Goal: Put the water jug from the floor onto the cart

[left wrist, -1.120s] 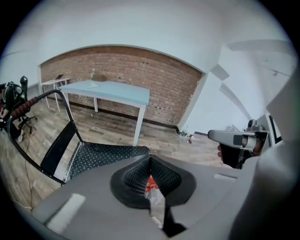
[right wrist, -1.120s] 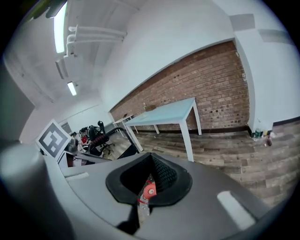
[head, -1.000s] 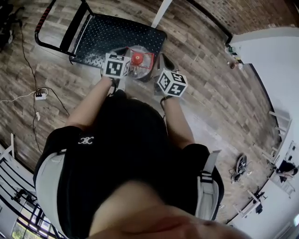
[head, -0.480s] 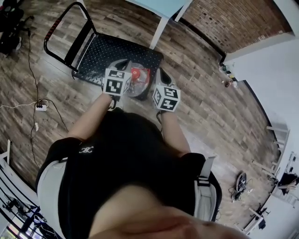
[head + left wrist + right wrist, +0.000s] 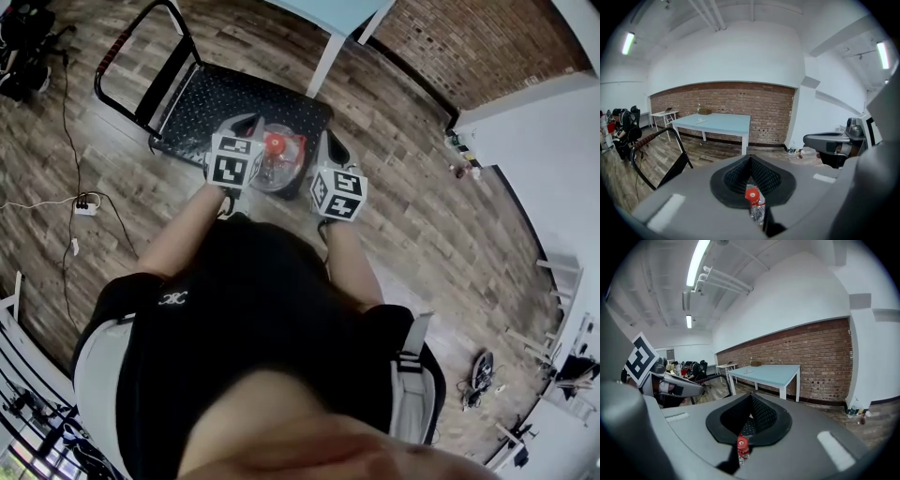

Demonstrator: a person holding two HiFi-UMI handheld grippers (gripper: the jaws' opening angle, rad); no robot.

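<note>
A clear water jug (image 5: pixel 275 159) with a red cap (image 5: pixel 275 143) hangs between my two grippers, over the near edge of the black cart (image 5: pixel 220 89). My left gripper (image 5: pixel 246 129) presses against its left side and my right gripper (image 5: pixel 327 148) against its right side. Both have their jaws shut, with nothing between their own fingers. In the left gripper view the jaws (image 5: pixel 750 161) meet in a closed V, and the red cap (image 5: pixel 751 195) shows just below them. The right gripper view shows the same closed jaws (image 5: pixel 751 399) with the cap (image 5: pixel 742 443) beneath.
The cart's tubular handle (image 5: pixel 127 61) rises at its far left end. A light-blue table (image 5: pixel 717 124) stands beyond the cart before a brick wall (image 5: pixel 764 108). A power strip with cables (image 5: pixel 84 202) lies on the wood floor at left. People sit at desks (image 5: pixel 621 129) far left.
Both grippers and the jug between them have risen from beside the cart to above its near edge. The jaws stay shut.
</note>
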